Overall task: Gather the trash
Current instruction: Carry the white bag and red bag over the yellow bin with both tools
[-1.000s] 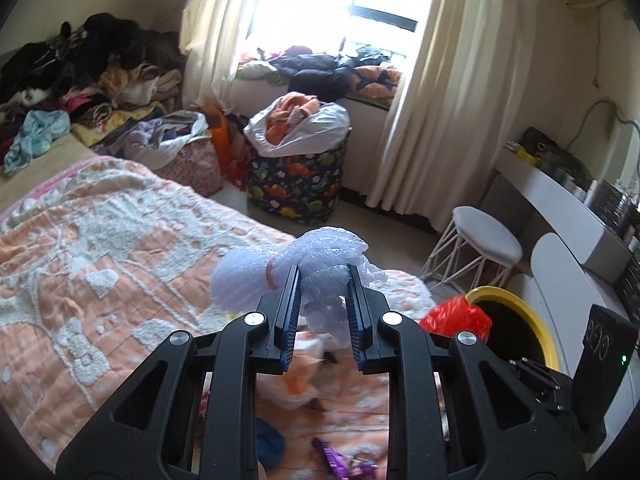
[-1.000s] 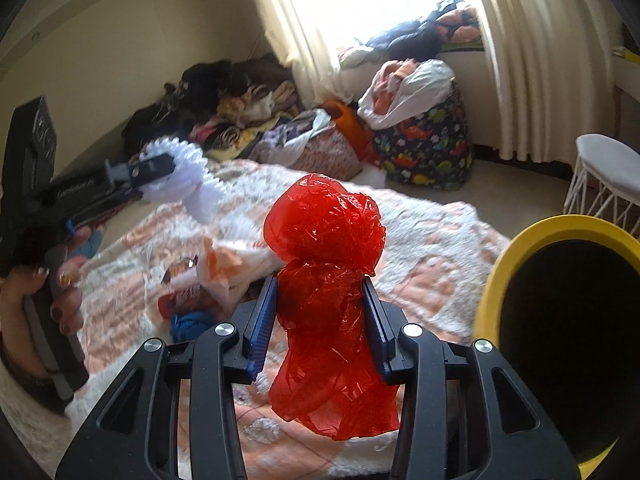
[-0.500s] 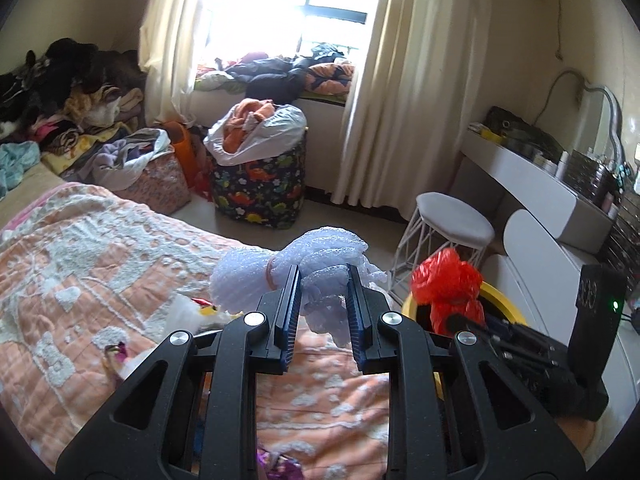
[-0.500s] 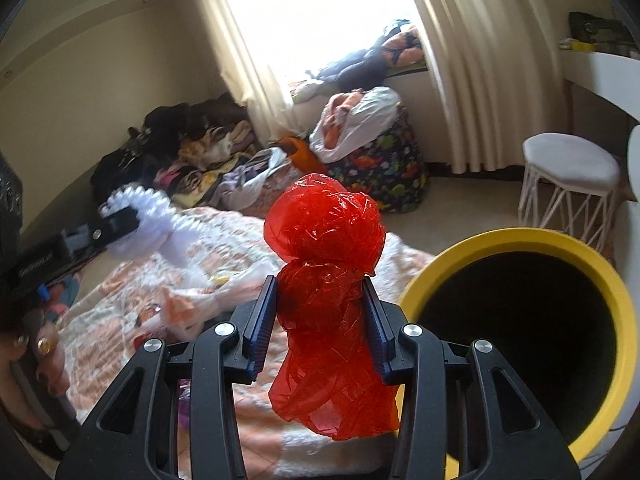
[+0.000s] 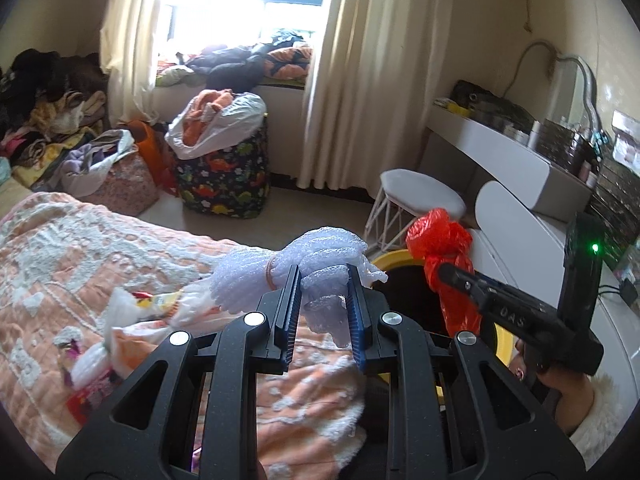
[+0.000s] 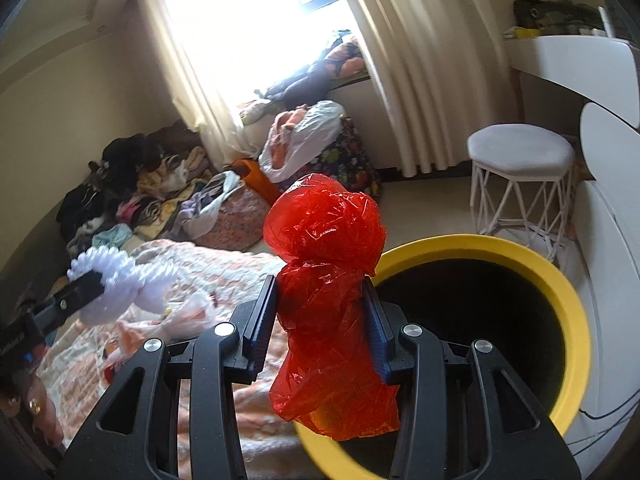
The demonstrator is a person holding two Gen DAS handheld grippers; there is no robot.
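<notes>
Since 1 second ago both claws have swung from over the bed (image 5: 100, 248) toward the yellow-rimmed bin (image 6: 560, 292). The right claw (image 6: 320, 320) grips a crumpled red plastic bag (image 6: 324, 236), which now hangs at the bin's near rim, so I judge the drop is close. The left claw (image 5: 322, 300), narrowly closed, holds a white foam net bundle (image 5: 320, 252), just short of the bin.

The right view shows the dark bin mouth fully. The left view hides most of it, but shows more wrappers (image 5: 160, 304) left on the bed.
</notes>
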